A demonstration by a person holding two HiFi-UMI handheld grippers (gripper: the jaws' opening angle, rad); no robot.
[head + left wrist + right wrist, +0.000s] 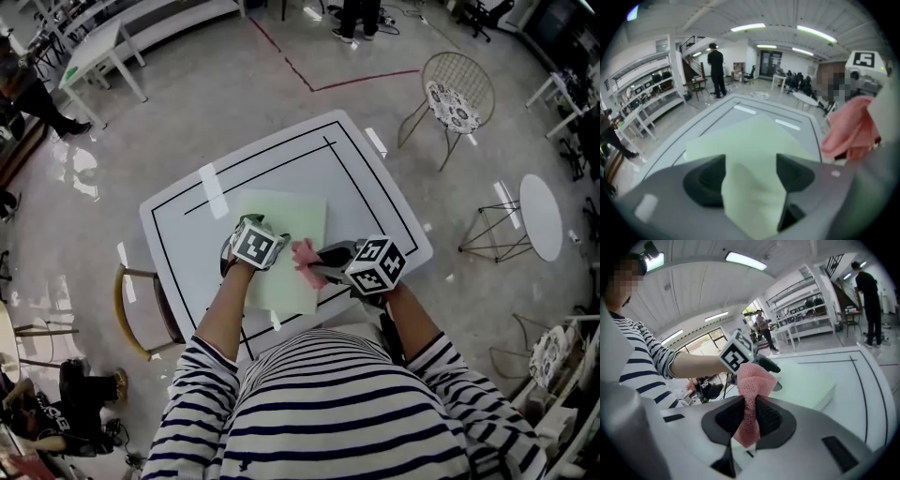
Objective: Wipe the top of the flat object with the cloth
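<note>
Head view | L gripper (751,176) jaws grip 1 board (291,220) | R gripper (749,416) grips 1 cloth (305,253)

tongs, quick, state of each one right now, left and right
left tongs: apart with the green board between them; whether they pinch it cannot be told
right tongs: closed on the pink cloth

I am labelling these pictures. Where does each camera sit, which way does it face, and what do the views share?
Left gripper view: on the left gripper, facing over the green board into the room; its jaws show, board between them.
Right gripper view: on the right gripper, facing back at the person; its jaws, pinching the pink cloth, and a striped sleeve show.
Head view: on the person's head, facing down at the board; striped top, forearms, grippers show.
Shared: all show board and cloth.
</note>
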